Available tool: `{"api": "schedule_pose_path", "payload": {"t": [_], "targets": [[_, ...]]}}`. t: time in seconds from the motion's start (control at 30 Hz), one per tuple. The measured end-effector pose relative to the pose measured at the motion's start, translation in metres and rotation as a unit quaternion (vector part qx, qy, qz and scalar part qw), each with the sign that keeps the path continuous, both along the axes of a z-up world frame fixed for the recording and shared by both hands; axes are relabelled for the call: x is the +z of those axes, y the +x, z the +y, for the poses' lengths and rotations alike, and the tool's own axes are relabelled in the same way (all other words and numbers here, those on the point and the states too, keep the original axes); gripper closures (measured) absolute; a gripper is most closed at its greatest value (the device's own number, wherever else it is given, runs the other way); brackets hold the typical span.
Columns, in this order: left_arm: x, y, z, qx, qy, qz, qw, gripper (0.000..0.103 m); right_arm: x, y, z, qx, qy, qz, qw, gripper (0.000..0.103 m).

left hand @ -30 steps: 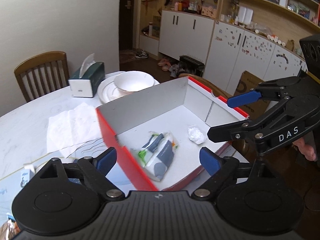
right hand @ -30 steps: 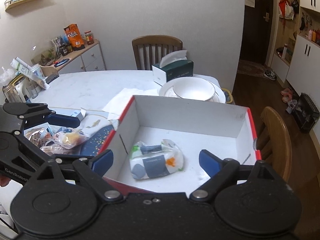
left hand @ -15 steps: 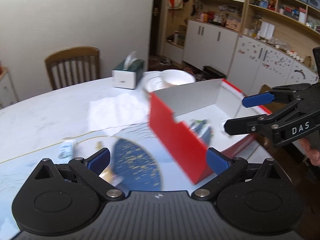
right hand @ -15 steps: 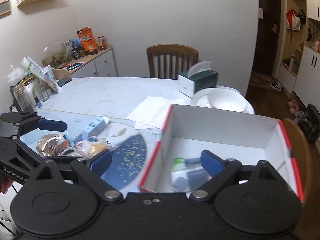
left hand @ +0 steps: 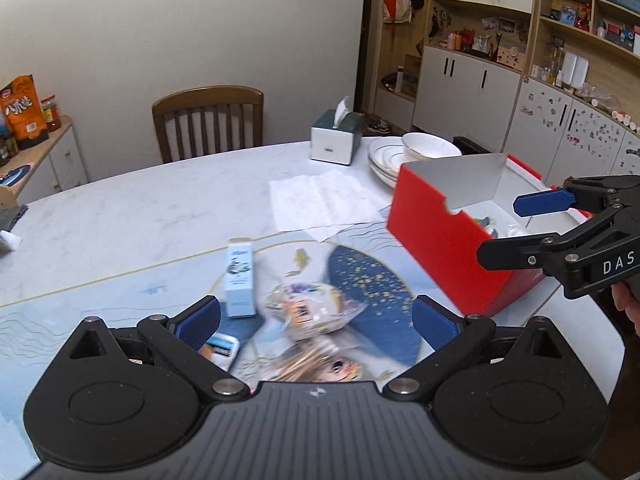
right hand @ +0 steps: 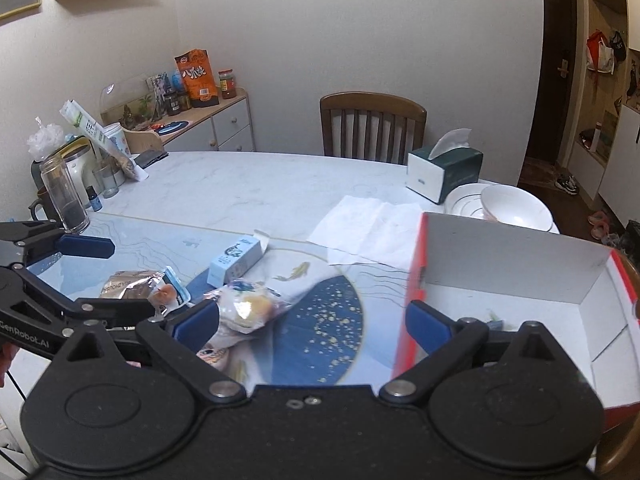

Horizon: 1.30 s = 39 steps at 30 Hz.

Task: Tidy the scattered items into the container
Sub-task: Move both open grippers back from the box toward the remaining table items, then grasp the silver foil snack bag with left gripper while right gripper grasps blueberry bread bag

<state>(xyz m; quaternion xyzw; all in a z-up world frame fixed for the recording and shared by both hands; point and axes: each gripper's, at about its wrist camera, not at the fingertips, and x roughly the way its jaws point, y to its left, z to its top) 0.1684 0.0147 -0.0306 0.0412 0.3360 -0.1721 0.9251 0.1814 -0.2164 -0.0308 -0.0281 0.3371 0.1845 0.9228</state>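
A red box with grey inside (left hand: 432,236) (right hand: 516,276) stands on the table's right side and holds a packet, partly hidden. A light blue carton (left hand: 239,276) (right hand: 236,260), a clear-wrapped bun (left hand: 308,308) (right hand: 248,310), a silver snack packet (right hand: 128,286) and other small items lie scattered on the blue mat. My left gripper (left hand: 316,318) (right hand: 96,280) is open and empty above these items. My right gripper (right hand: 312,320) (left hand: 512,228) is open and empty, near the box's left wall.
A white paper sheet (right hand: 372,228), a green tissue box (right hand: 444,168) and stacked plates with a bowl (right hand: 508,206) sit behind the box. Glass jars and a kettle (right hand: 68,192) crowd the far left. A wooden chair (right hand: 372,128) stands behind the table.
Both grippers have swung left, away from above the box toward the scattered items on the mat. Both remain open and empty.
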Motion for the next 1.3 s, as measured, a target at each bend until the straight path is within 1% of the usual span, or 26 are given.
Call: {"api": "schedule_pose_path", "payload": {"t": [0.1, 0.23, 0.43, 0.67, 0.8, 0.87, 1.1, 1.3], "targets": [[-0.002, 0.000, 0.011, 0.012, 0.012, -0.001, 0.9998, 0.001, -0.004, 0.001, 0.012, 0.000, -0.001, 0.002, 1.000, 0.003], [-0.006, -0.002, 0.026, 0.030, 0.040, -0.018, 0.9986, 0.001, -0.009, 0.003, 0.028, -0.004, -0.007, 0.000, 1.000, 0.003], [-0.014, 0.002, 0.049, 0.044, 0.044, -0.015, 0.9979, 0.001, -0.016, 0.010, 0.048, -0.014, -0.007, 0.009, 1.000, 0.002], [-0.030, 0.012, 0.073, 0.064, 0.034, 0.009, 0.9973, 0.001, -0.025, 0.029, 0.067, -0.036, 0.000, 0.028, 0.999, 0.002], [-0.033, 0.022, 0.083, 0.084, 0.032, 0.019, 0.9957, 0.001, -0.032, 0.043, 0.078, -0.045, -0.003, 0.041, 0.998, 0.002], [-0.035, 0.026, 0.085, 0.086, 0.031, 0.023, 0.9955, 0.001, -0.037, 0.050, 0.084, -0.047, -0.004, 0.049, 0.998, 0.002], [-0.049, 0.045, 0.089, 0.096, 0.035, 0.070, 0.9923, 0.001, -0.055, 0.076, 0.102, -0.057, -0.016, 0.091, 0.994, 0.004], [-0.061, 0.057, 0.097, 0.109, 0.018, 0.109, 0.9878, 0.001, -0.068, 0.093, 0.112, -0.065, -0.017, 0.124, 0.990, 0.006]]}}
